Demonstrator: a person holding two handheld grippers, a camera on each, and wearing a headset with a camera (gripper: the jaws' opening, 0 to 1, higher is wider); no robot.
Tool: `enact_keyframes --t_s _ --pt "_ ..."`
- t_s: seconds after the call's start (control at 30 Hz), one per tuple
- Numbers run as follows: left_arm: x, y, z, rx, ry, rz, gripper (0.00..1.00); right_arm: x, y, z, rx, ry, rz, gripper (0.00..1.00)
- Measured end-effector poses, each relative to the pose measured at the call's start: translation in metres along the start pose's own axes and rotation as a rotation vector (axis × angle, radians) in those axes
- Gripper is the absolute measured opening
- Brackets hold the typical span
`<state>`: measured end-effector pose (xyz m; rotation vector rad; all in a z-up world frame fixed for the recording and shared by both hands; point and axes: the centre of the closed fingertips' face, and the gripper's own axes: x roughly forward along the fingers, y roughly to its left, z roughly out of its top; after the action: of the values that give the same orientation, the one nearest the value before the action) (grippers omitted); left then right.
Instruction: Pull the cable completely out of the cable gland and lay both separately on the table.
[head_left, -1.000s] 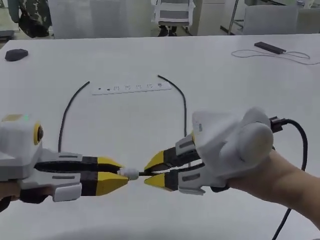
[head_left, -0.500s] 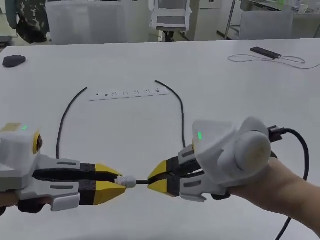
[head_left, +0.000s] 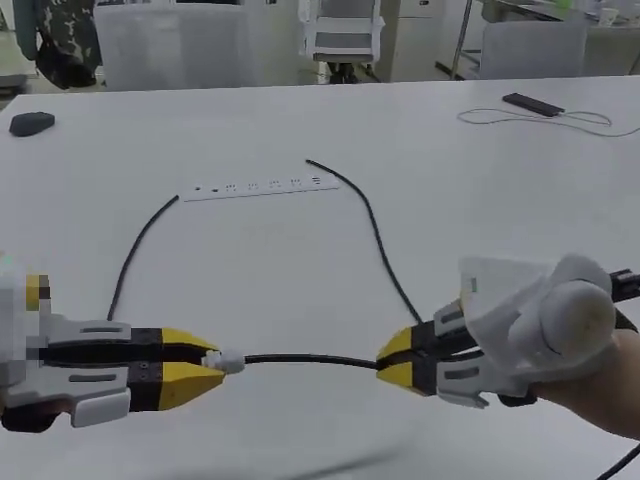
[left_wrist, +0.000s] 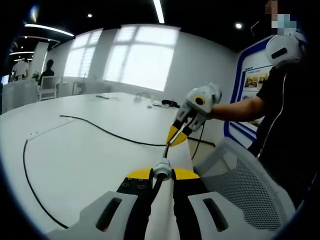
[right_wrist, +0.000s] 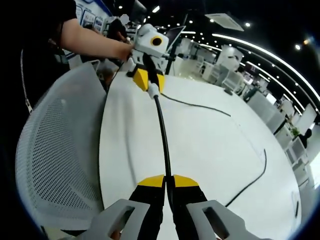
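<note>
1. The table (head_left: 300, 120) carries the slack. The far run of the cable lies on it and curves off toward a white power strip (head_left: 262, 187), so only the near stretch is in the air between our hands.
2. The cable (head_left: 310, 358) runs almost straight from one claw to the other, just above the table. We judge it is held taut like this so that a pull draws it out of the fitting. It is not yet free.
3. The right claw (head_left: 382, 364) is pressed together on the black cable itself. In the right gripper view we see no gap beside the cable.
4. The left claw (head_left: 212, 364) is nearly closed, pinching the cable gland at its yellow tips and acting as the anchor.
5. The cable gland (head_left: 228, 361), small and white, pokes out past those tips, with the cable entering its front. Neither part is laid down yet.
</note>
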<state>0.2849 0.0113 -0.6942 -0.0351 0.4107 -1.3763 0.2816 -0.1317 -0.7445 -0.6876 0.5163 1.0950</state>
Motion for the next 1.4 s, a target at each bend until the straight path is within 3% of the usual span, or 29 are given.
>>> enact_keyframes --t_s 0.07,0.27,0.37,0.47,0.9,0.97,1.0,1.03,1.07,1.13,1.23,1.27,1.33,1.4 --pt "-0.004 0.002 -0.004 -0.032 0.006 0.008 0.15 -0.002 -0.002 -0.010 0.004 0.021 -0.010 0.00" --pt "-0.016 0.007 -0.011 -0.027 0.003 0.045 0.15 -0.011 -0.014 -0.056 0.095 0.100 -0.068 0.00" --pt "-0.016 0.008 -0.011 -0.028 0.001 0.051 0.15 -0.012 -0.018 -0.068 0.114 0.121 -0.080 0.00" --pt "-0.014 0.009 -0.012 -0.027 0.006 0.051 0.15 -0.011 -0.013 -0.069 0.085 0.121 -0.063 0.00" --pt "-0.006 0.011 -0.012 -0.022 0.003 0.047 0.15 -0.013 -0.015 -0.073 0.129 0.156 -0.058 0.00" --pt "-0.006 0.011 -0.012 -0.020 -0.002 0.050 0.15 -0.010 -0.010 -0.057 0.196 0.068 -0.030 0.04" --pt "-0.006 0.011 -0.011 -0.020 -0.004 0.049 0.14 -0.009 -0.011 -0.049 0.238 0.030 -0.037 0.10" --pt "-0.005 0.011 -0.011 -0.018 -0.003 0.048 0.14 -0.008 -0.012 -0.042 0.256 0.026 -0.040 0.17" --pt "-0.003 0.010 -0.010 -0.014 -0.003 0.046 0.14 -0.007 -0.011 -0.035 0.237 0.021 -0.032 0.23" --pt "0.002 0.008 -0.007 -0.002 -0.004 0.037 0.14 -0.002 -0.010 -0.004 0.180 -0.045 -0.021 0.17" --pt "0.012 0.003 -0.001 0.018 -0.005 0.018 0.14 0.006 -0.001 0.044 0.161 -0.141 0.021 0.17" --pt "0.015 0.002 0.002 0.031 -0.001 0.009 0.14 0.010 -0.001 0.059 0.118 -0.160 0.012 0.17" --pt "0.021 -0.002 0.005 0.044 0.003 -0.008 0.14 0.019 0.005 0.077 0.057 -0.167 0.037 0.15" --pt "0.025 -0.003 0.007 0.057 0.009 -0.015 0.14 0.029 0.006 0.085 0.027 -0.161 0.031 0.15"
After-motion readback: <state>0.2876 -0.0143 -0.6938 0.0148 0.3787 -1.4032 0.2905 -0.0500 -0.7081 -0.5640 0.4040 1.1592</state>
